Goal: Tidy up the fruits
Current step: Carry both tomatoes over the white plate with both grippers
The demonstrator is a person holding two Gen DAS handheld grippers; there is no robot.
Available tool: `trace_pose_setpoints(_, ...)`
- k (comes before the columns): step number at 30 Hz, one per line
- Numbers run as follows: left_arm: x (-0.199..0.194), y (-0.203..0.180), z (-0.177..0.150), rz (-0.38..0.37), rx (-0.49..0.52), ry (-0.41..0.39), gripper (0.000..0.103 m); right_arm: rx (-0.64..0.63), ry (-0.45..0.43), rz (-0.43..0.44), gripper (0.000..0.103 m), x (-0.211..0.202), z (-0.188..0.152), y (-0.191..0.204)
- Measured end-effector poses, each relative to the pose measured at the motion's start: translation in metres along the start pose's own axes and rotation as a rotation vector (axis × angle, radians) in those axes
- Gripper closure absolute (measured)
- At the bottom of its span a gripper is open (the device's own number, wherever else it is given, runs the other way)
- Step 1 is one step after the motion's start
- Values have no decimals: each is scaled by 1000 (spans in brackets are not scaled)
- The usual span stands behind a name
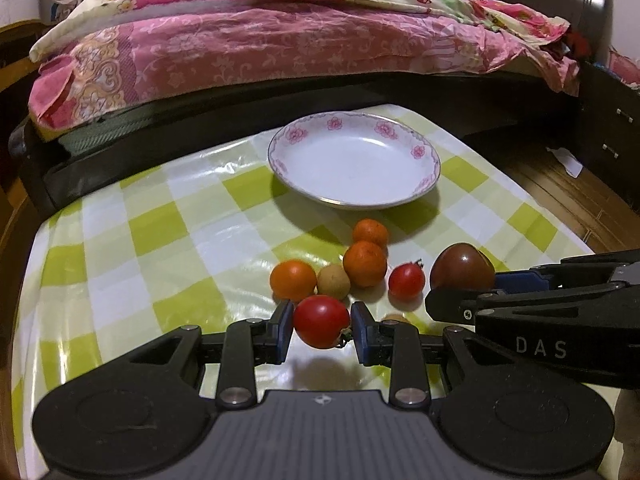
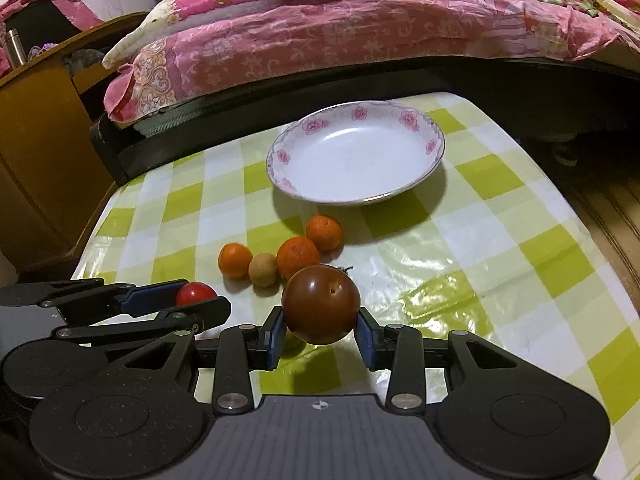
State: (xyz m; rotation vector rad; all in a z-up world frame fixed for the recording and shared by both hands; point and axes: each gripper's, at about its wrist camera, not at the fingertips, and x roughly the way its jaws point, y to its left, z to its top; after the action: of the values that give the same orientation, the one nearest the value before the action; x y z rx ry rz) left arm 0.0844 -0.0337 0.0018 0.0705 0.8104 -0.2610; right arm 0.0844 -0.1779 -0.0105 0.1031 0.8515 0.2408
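Observation:
My left gripper [image 1: 321, 326] is shut on a red tomato [image 1: 322, 321], held just above the checked tablecloth. My right gripper [image 2: 320, 330] is shut on a dark brown-red tomato [image 2: 321, 303], which also shows in the left wrist view as the dark tomato [image 1: 462, 267] at the right gripper's blue pads. On the cloth lie three small oranges [image 1: 365, 263], a tan longan-like fruit [image 1: 333, 281] and a small red cherry tomato [image 1: 406, 281]. Beyond them stands a white plate [image 1: 419, 152] with pink flowers on its rim, nothing in it.
The table [image 1: 120, 240] carries a glossy green-and-white checked cloth. A bed with pink floral bedding [image 1: 260, 40] runs along its far edge. A wooden cabinet [image 2: 36, 152] stands at the left, wooden floor [image 1: 560, 192] at the right.

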Motion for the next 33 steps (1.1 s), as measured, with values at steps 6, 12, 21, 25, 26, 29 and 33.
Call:
trace_pose_setpoints(6,5,-2,15,-5,14,-23,65,9,-18,-16,69,2,10,-5)
trace_pose_setpoints(12,12,-4,33,-8,25,-47,65,16,-55,-25,69,2,23,-11)
trace_pose_setpoints(21,24,-4,42,-14,12,-53,65,21,-75,-33,69,8,37,-19)
trace_pose_setpoints(25,28,-3,42,-13,15,-48,65,27,-73,-33,69,12,40,-21)
trace_pose_setpoints(26,28,-3,42,-12,14,-48,65,27,-71,-34,69,13,40,-21)
trace_pose_setpoints(29,30,-2,43,-13,11,-48,65,30,-68,-34,69,15,41,-22)
trace_pose_setpoints(33,32,-3,45,-12,12,-53,65,34,-71,-33,69,16,43,-22)
